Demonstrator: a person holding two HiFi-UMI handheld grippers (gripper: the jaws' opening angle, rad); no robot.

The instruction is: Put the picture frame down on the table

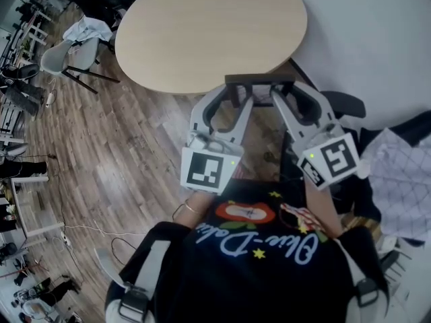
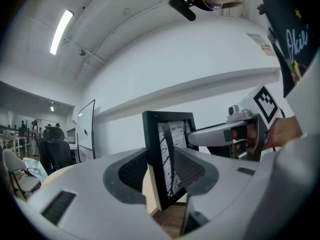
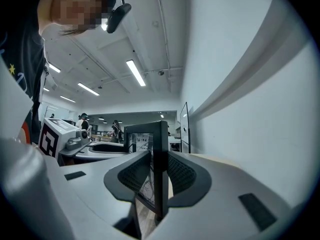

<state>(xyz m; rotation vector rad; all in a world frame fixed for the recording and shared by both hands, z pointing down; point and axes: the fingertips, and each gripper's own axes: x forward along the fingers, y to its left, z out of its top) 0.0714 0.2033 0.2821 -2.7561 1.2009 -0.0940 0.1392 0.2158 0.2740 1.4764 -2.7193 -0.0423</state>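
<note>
Clamping down on the frame [image 2: 151,149], the left gripper [image 2: 162,171] has its dark ribbed pads [image 2: 131,170] pressed on the black border from both sides. The right gripper [image 3: 152,176] grips the opposite side edge in the same way, its jaws closed tight on the moulding. Both grippers point level and lie side by side, angled slightly toward each other, each with its marker cube toward the person. The frame stands upright in the air between them, held by its two edges, and its glass shows a black-and-white print of branching lines. From the head view only its dark top bar shows, right at the near rim of the table [image 1: 202,32], a round top of light wood. Whether the frame's foot touches the top cannot be told from any view. Below and to the left of the grippers lies the floor [image 1: 121,140] of brown planks, with a grey chair [image 1: 67,56] draped in cloth standing beside the table's left edge. A white wall [image 1: 377,39] runs along the right. At the bottom of the head view is the person's dark shirt [image 1: 269,261] with pale lettering, the forearms reaching out from it to the grippers.
</note>
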